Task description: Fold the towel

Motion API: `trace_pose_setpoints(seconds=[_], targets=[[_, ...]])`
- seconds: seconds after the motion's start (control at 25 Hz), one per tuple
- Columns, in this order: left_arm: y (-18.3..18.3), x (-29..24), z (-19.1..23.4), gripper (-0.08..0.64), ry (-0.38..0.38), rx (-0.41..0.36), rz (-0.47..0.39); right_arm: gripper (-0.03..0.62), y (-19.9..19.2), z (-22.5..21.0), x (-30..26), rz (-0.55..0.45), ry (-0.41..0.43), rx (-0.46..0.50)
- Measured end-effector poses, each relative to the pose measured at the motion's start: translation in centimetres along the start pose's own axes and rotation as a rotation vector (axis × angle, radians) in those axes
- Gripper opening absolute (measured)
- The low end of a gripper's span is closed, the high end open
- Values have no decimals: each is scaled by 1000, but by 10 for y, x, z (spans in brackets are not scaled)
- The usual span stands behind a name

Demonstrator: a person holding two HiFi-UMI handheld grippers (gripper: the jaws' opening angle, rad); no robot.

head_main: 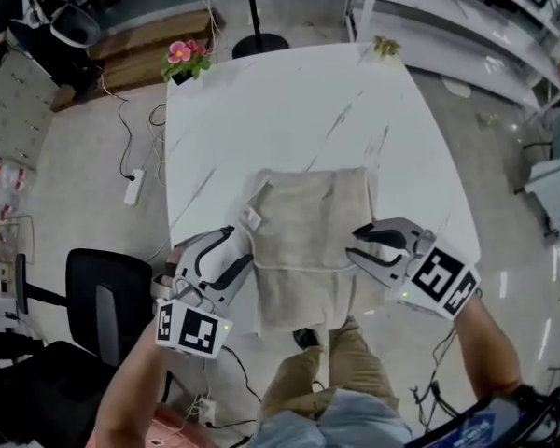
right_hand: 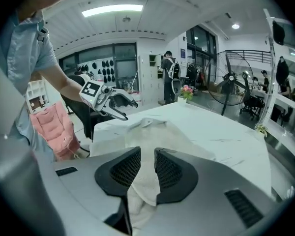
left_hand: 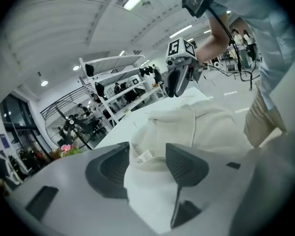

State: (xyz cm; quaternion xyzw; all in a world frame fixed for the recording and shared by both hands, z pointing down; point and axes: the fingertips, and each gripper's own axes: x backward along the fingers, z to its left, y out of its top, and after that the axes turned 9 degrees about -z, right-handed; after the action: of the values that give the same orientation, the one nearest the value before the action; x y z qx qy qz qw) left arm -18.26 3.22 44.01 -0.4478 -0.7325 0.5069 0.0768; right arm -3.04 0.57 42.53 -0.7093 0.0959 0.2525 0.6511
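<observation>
A beige towel (head_main: 308, 241) lies on the white table (head_main: 289, 110), its far part doubled over and its near end hanging off the front edge. My left gripper (head_main: 238, 248) is at the towel's left corner. In the left gripper view its jaws (left_hand: 147, 154) stand wide, with the labelled corner of the towel (left_hand: 206, 127) loose between them. My right gripper (head_main: 362, 247) is at the towel's right edge. In the right gripper view it (right_hand: 147, 163) is shut on a fold of the towel (right_hand: 162, 132), which hangs down through the pads.
A pink flower pot (head_main: 184, 59) stands at the table's far left corner and a small plant (head_main: 385, 47) at the far right. A fan stand (head_main: 257, 40) is behind the table, a black chair (head_main: 103, 306) at the left, and shelving (head_main: 504, 26) at the right.
</observation>
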Motion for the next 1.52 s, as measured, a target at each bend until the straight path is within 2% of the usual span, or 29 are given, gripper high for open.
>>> trace_pose_setpoints(seconds=[0.16, 0.4, 0.48, 0.56, 0.68, 0.84, 0.92, 0.96, 1.08, 1.2, 1.28, 1.4, 1.52], targets=[[-1, -9, -5, 264, -168, -115, 16, 101, -5, -1, 6, 6, 7, -12], [-10, -13, -16, 287, -491, -303, 103, 100, -5, 4, 13, 28, 75, 8], [-16, -14, -20, 285, -569, -363, 140, 100, -8, 8, 15, 43, 111, 25], [-22, -17, -23, 280, -617, -397, 167, 101, -12, 12, 18, 54, 136, 39], [-31, -23, -26, 253, -636, -413, 192, 104, -17, 17, 20, 67, 165, 64], [-43, -28, -23, 115, -598, -451, 205, 139, -22, 25, 20, 79, 212, 106], [-47, -28, -21, 42, -581, -452, 203, 162, -27, 23, 18, 96, 216, 176], [-47, -28, -21, 29, -574, -442, 202, 173, -31, 21, 16, 114, 211, 224], [-47, -27, -21, 23, -571, -411, 199, 184, -48, 18, 12, 194, 207, 390], [-47, -26, -22, 21, -576, -405, 198, 193, -72, 20, 13, 287, 244, 529], [-47, -25, -21, 21, -575, -403, 198, 190, -80, 17, 15, 312, 234, 578], [-47, -23, -20, 21, -573, -397, 198, 138, -83, 9, 15, 316, 191, 630], [-46, -24, -21, 21, -569, -387, 197, 140, -93, 9, 12, 348, 201, 674]])
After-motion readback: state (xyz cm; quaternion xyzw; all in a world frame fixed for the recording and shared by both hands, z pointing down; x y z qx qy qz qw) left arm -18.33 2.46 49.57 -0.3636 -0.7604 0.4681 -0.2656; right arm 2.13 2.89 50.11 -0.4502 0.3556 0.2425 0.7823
